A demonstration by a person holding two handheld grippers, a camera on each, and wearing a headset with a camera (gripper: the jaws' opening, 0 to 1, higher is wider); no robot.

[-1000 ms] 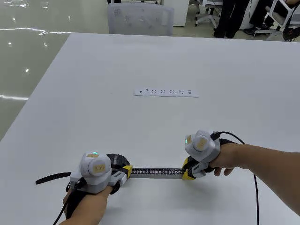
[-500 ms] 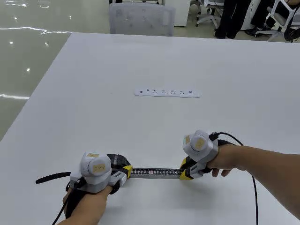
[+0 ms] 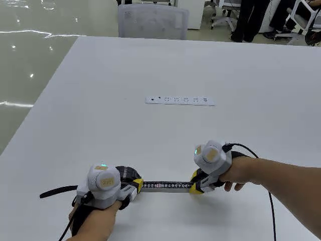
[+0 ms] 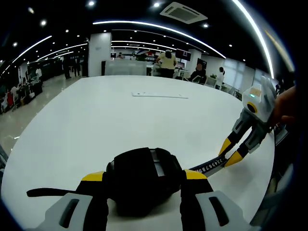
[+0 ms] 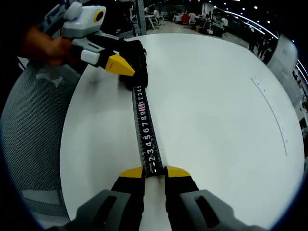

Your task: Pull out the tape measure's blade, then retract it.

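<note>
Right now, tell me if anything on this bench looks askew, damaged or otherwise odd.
Nothing stands out. The blade runs straight and flat on the white table from the tape measure case in the left gripper to the right gripper shut on its tip. The power strip lies flat farther back.

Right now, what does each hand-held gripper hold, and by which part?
Left hand-held gripper: the tape measure's case, by its sides. Right hand-held gripper: the blade, at its tip.
</note>
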